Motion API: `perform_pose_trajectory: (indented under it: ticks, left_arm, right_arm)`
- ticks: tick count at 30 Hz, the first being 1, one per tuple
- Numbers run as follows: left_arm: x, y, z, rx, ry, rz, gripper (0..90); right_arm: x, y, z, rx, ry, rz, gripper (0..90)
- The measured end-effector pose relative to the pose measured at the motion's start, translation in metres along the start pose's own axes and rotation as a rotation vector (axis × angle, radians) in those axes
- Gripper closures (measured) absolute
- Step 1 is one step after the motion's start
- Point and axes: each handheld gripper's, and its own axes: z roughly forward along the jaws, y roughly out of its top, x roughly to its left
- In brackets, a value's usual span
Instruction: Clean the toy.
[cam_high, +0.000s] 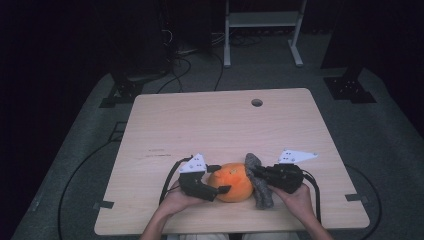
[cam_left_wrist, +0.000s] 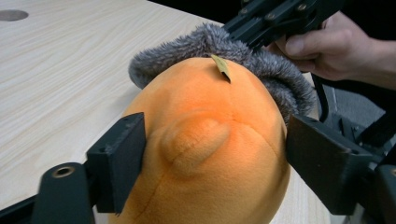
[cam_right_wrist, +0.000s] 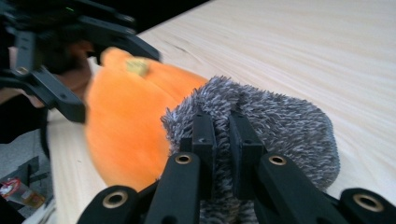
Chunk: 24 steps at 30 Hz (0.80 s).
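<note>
Your right gripper (cam_right_wrist: 222, 140) has its jaws pinched nearly together on the grey furry piece (cam_right_wrist: 280, 126), with a fold of the fur caught between them. Your left gripper (cam_left_wrist: 215, 158) stands with its jaws partly apart, one on each side of the orange plush (cam_left_wrist: 210, 154); the left jaw sits against the fabric, the right one just beside it, and I can't tell that they press, so I read it as straddling rather than clamping.

Outward from there, the orange plush lies near the front edge of the tabletop (cam_high: 200, 120), about midway along it, with the grey piece touching its right side and curling around behind it.

My judgement: the work looks like pulling the grey piece off the plush, or fitting it on. One grip is made and the other is loose. The two parts are in contact, so the main move seems yet to be done.
</note>
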Motion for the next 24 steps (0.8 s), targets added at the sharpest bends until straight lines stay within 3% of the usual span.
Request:
perform_pose_trajectory:
  ticks: [3,6,8,9,10,11,12,13,14,16,19,20,21,22,23,24]
  left_arm:
    - [-0.001,-0.001,-0.001,-0.004,0.019,0.004,33.3]
    - [-0.004,0.003,-0.002,-0.009,0.055,0.032,39.3]
    - [-0.005,0.008,-0.005,-0.032,0.08,0.011,45.0]
    - [-0.005,0.008,-0.005,-0.032,0.08,0.011,46.1]
    - [-0.007,0.013,-0.005,-0.04,0.097,0.01,46.7]
    - [-0.007,0.013,-0.005,-0.04,0.097,0.01,46.8]
    - [-0.01,0.017,-0.004,-0.038,0.094,0.018,46.8]
    - [-0.01,0.017,-0.004,-0.038,0.094,0.018,46.9]
    - [-0.013,0.019,-0.003,-0.055,0.074,0.011,46.9]
    - [-0.015,0.019,-0.001,-0.052,0.06,0.016,46.7]
    - [-0.015,0.017,0.002,-0.034,0.044,0.026,38.5]
    - [-0.008,0.013,-0.001,-0.066,0.003,0.0,32.6]
    - [-0.008,0.013,-0.001,-0.066,0.003,0.0,26.6]
    - [0.003,0.008,-0.004,-0.091,-0.06,-0.064,20.0]
    - [0.007,0.005,-0.005,-0.076,-0.058,-0.079,16.6]
    - [0.009,0.002,-0.005,-0.052,-0.032,-0.066,15.0]
  right_arm:
    - [-0.006,-0.004,-0.001,0.015,-0.015,0.016,81.6]
    - [-0.006,-0.006,-0.004,0.021,-0.026,0.018,81.6]
    - [0.005,0.005,-0.016,-0.029,-0.017,-0.016,81.7]
    - [0.005,0.005,-0.016,-0.029,-0.017,-0.016,81.7]
    - [0.018,0.016,-0.023,-0.079,0.01,-0.051,81.7]
    - [0.018,0.016,-0.023,-0.079,0.01,-0.051,81.7]
    - [0.029,0.024,-0.026,-0.107,0.042,-0.075,81.7]
    - [0.029,0.024,-0.026,-0.107,0.042,-0.075,81.7]
    - [0.039,0.028,-0.022,-0.105,0.053,-0.116,81.7]
    - [0.039,0.025,-0.013,-0.072,0.049,-0.121,81.7]
    - [0.033,0.018,-0.003,-0.036,0.052,-0.101,81.6]
    - [0.028,0.013,0.001,-0.035,0.067,-0.077,81.6]
    - [0.028,0.013,0.001,-0.035,0.067,-0.077,81.6]
    - [0.028,0.013,-0.001,-0.029,0.053,-0.087,81.6]
    - [0.028,0.013,-0.001,-0.026,0.045,-0.09,81.6]
    - [0.026,0.013,-0.001,-0.028,0.05,-0.086,81.6]
